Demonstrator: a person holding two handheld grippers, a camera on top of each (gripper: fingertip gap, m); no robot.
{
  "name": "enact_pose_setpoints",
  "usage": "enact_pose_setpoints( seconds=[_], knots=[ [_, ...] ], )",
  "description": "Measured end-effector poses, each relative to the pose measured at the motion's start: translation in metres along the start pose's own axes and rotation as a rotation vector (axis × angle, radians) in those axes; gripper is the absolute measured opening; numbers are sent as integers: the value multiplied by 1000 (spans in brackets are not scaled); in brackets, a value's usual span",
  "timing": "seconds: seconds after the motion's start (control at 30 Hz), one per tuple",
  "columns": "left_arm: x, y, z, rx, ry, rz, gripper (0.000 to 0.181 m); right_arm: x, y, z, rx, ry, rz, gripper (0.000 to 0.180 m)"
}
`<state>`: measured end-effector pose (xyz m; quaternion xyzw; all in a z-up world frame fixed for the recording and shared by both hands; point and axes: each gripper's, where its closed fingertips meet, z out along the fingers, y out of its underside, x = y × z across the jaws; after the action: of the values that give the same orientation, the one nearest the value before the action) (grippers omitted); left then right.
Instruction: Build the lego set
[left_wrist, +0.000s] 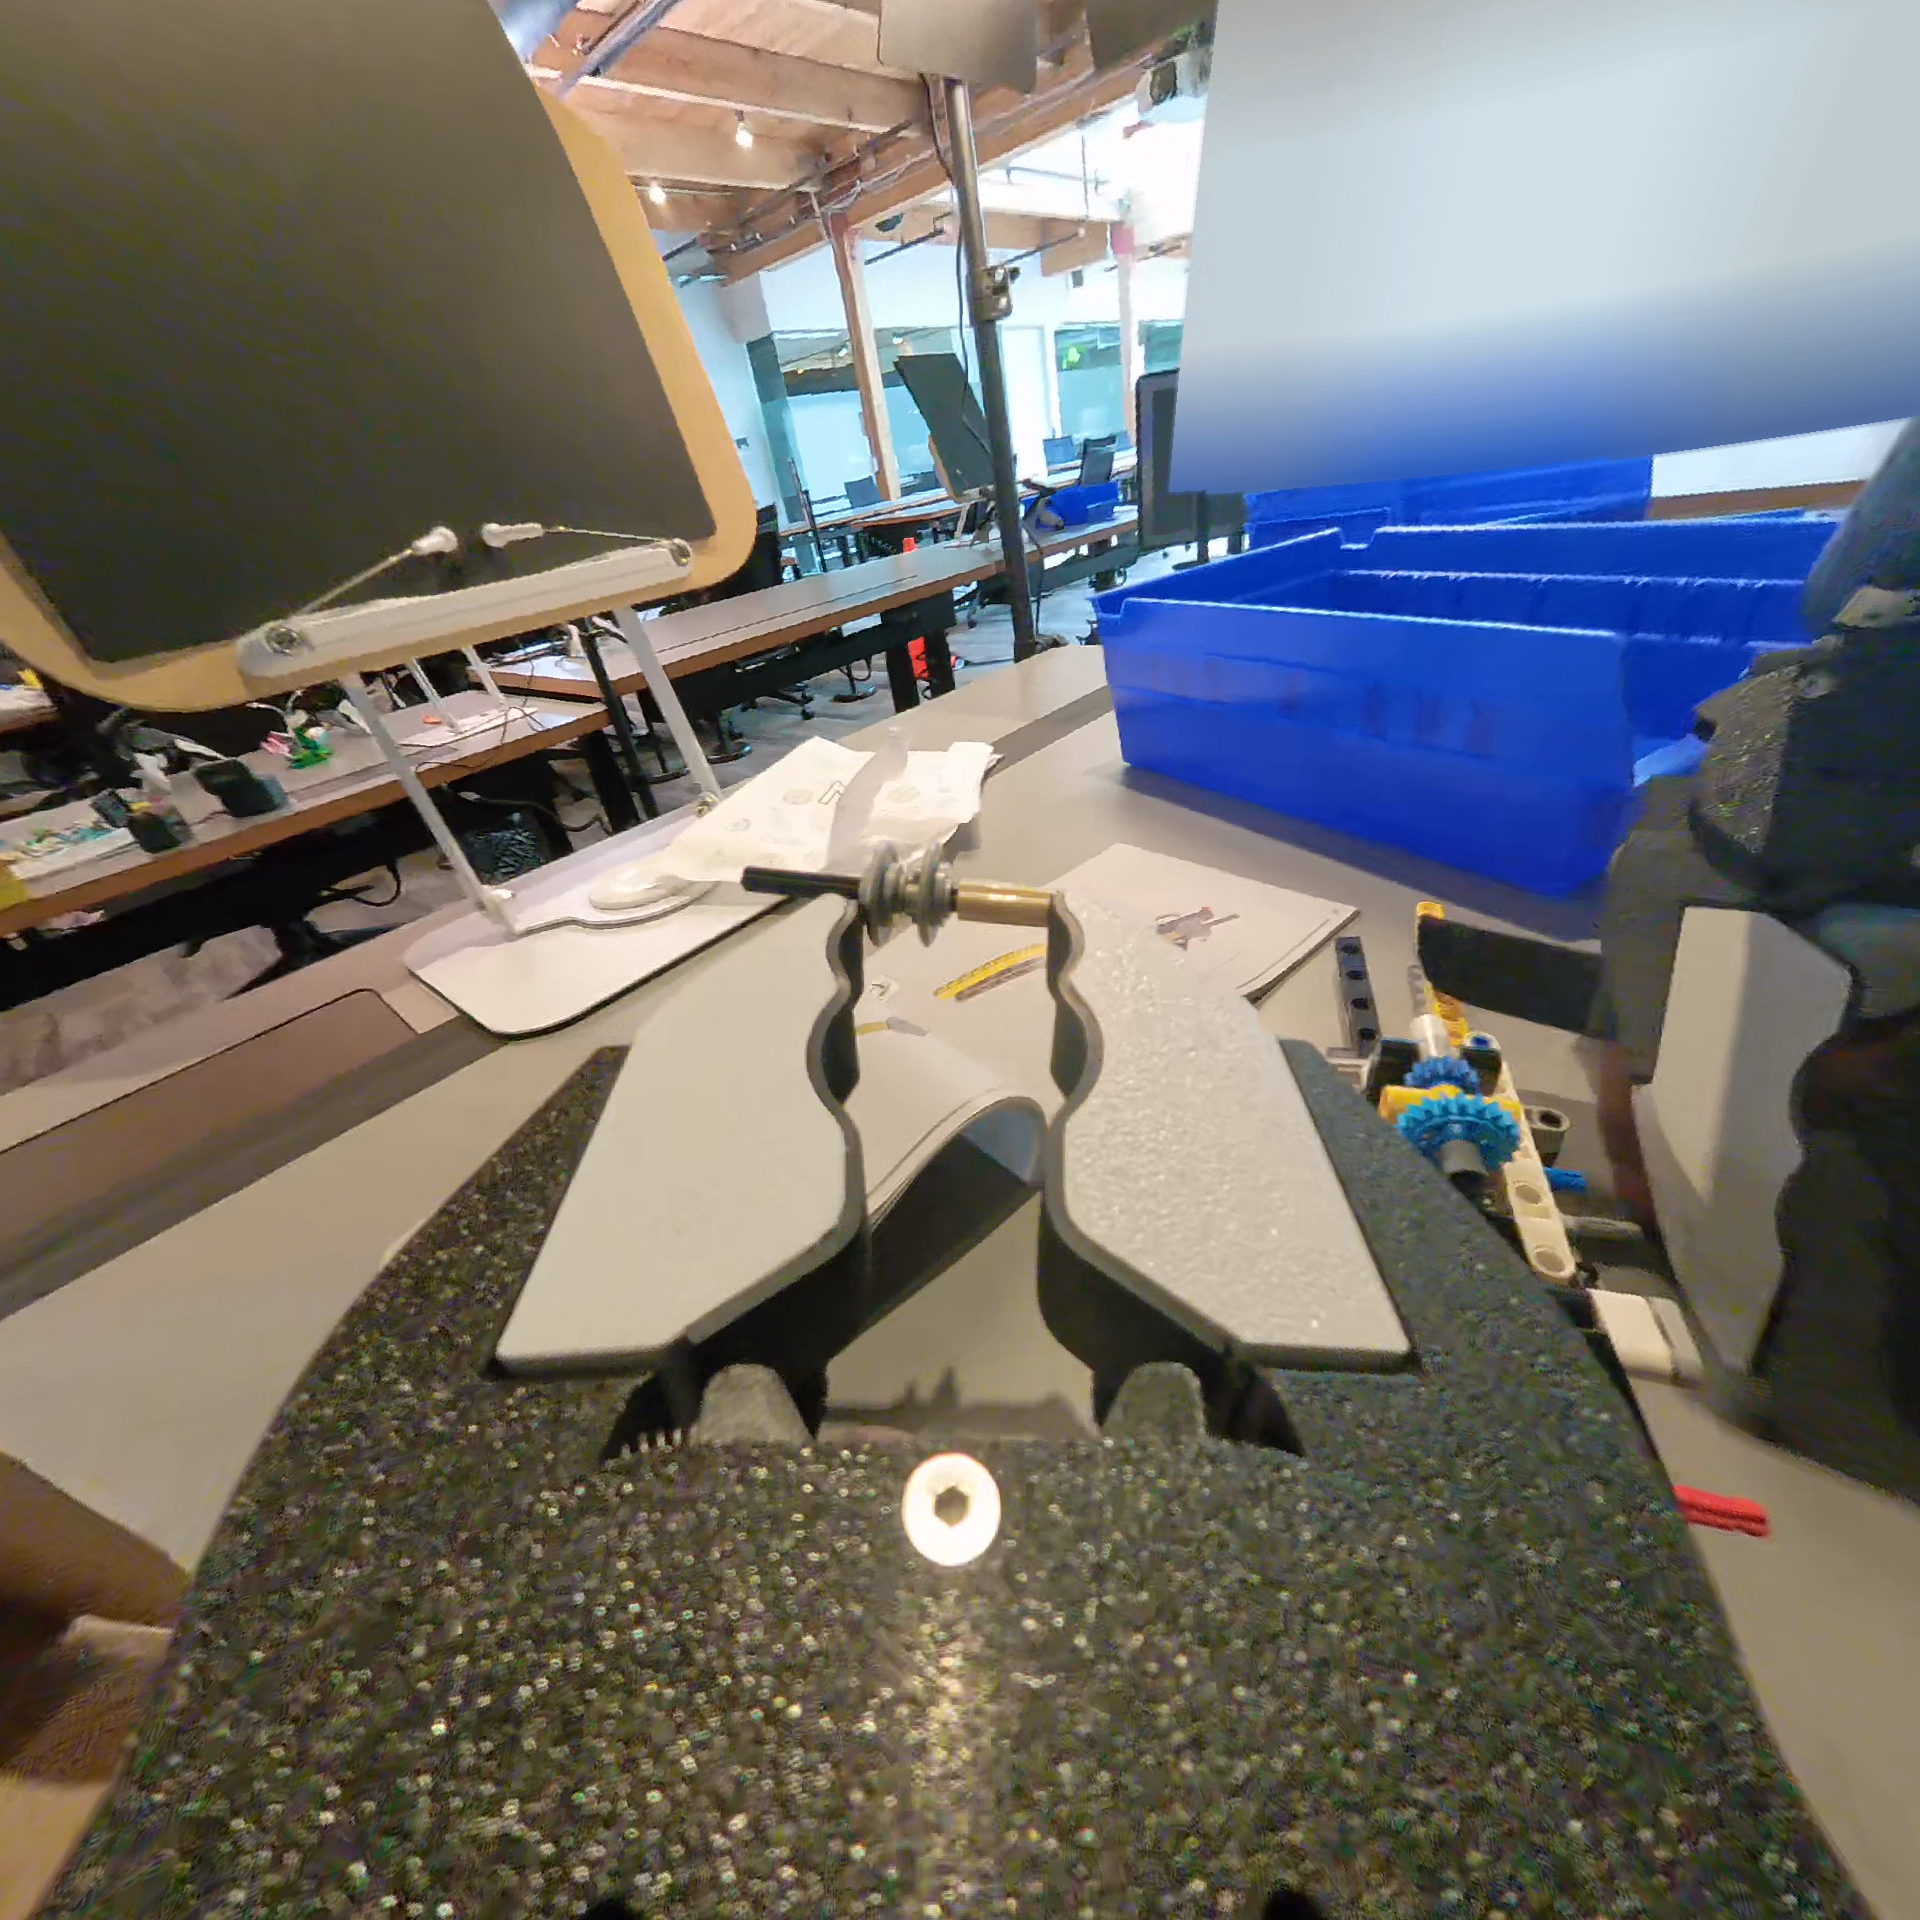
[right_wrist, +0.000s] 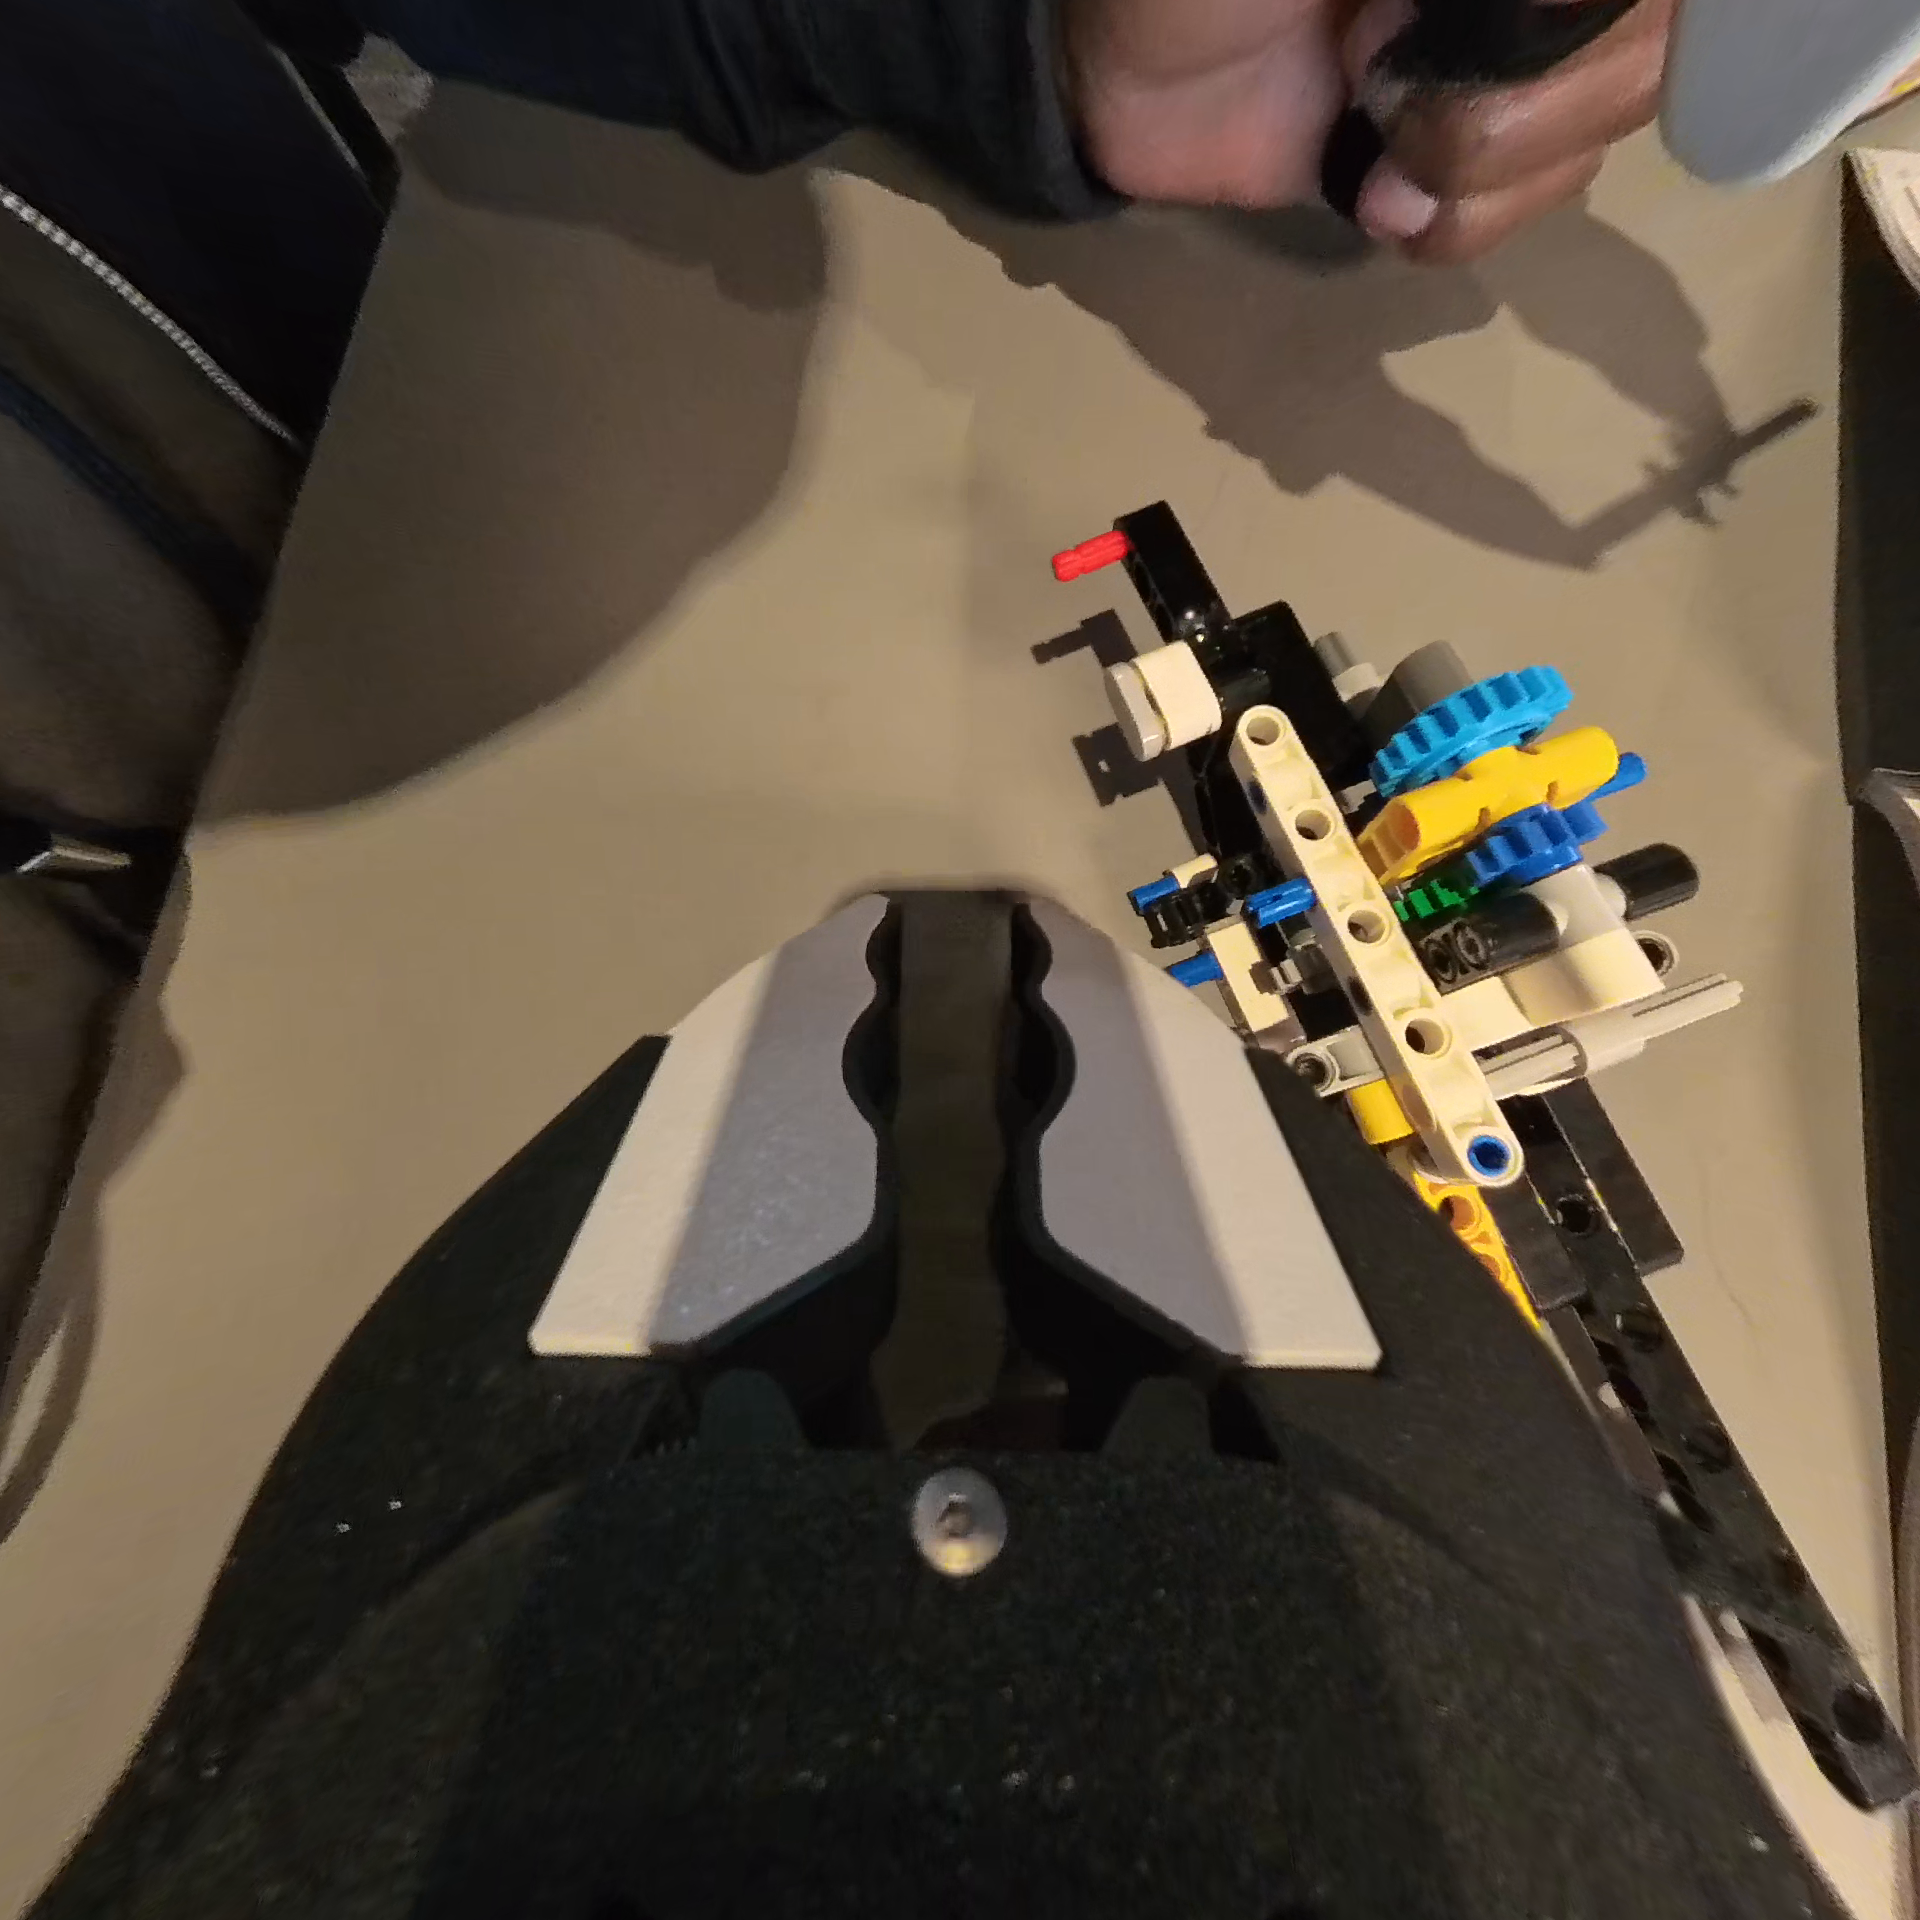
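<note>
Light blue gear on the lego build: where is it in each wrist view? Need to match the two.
Left wrist view: light blue gear sits at right of centre, on the lego build beside the left gripper's right finger.
Right wrist view: light blue gear sits upper right, atop the build, right of the fingers.
Shared landmark: the white holed beam next to the gear.

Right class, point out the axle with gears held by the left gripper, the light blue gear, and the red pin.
axle with gears (left_wrist: 904, 902), left wrist view, on the grey gears.
light blue gear (right_wrist: 1470, 727), right wrist view, toothed face.
red pin (right_wrist: 1086, 557), right wrist view, its middle.
</note>
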<state>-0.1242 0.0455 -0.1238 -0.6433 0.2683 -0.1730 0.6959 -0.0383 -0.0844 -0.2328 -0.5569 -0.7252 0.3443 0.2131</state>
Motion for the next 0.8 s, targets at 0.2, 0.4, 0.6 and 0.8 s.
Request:
enact_pose_setpoints(
  seconds=[0.2,0.4,0.6,0.8],
  knots=[
    [7,-3,0,-8,-6,93,34,-8,-10,-16,11,-46,36,22],
    [23,-10,-1,8,-5,268,34,-1,-51,-56,100,-29,50,22],
    [38,-16,-2,31,4,383,34,67,-89,-84,270,250,265,22],
    [49,-21,-3,53,6,476,34,83,-102,-77,346,166,479,23]
  ],
)
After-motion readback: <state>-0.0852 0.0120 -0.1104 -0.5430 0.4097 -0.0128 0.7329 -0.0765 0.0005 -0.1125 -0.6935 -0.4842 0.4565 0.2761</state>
